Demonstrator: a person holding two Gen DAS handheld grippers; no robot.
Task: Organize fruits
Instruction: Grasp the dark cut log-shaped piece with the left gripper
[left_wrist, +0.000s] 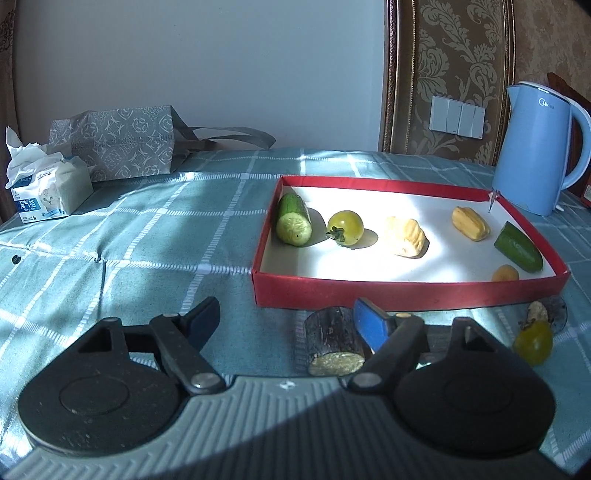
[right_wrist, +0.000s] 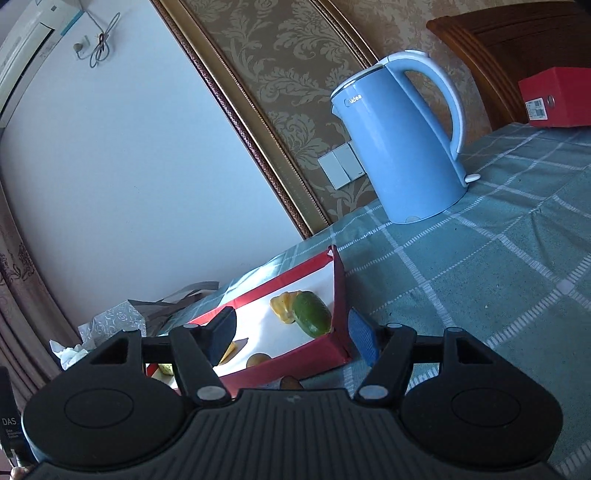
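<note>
A red-walled shallow box (left_wrist: 406, 291) with a white floor holds two cucumber pieces (left_wrist: 294, 220), a green tomato (left_wrist: 347, 227), two yellow fruit pieces (left_wrist: 405, 236) and a small orange fruit (left_wrist: 505, 274). On the cloth in front of it lies a shaded cucumber stub (left_wrist: 334, 343), between the fingers of my open left gripper (left_wrist: 286, 326) and right beside the blue right pad (left_wrist: 371, 326); the left finger stands well clear. Another green tomato (left_wrist: 533, 341) lies further right. My right gripper (right_wrist: 293, 338) is open and empty, straddling the box's near right corner (right_wrist: 338, 325).
A blue kettle (left_wrist: 535, 147) stands behind the box's right corner. A tissue pack (left_wrist: 48, 195) and a patterned bag (left_wrist: 122, 144) sit at the far left. A red carton (right_wrist: 557, 98) rests at the table's far right. Checked green cloth (left_wrist: 147, 240) covers the table.
</note>
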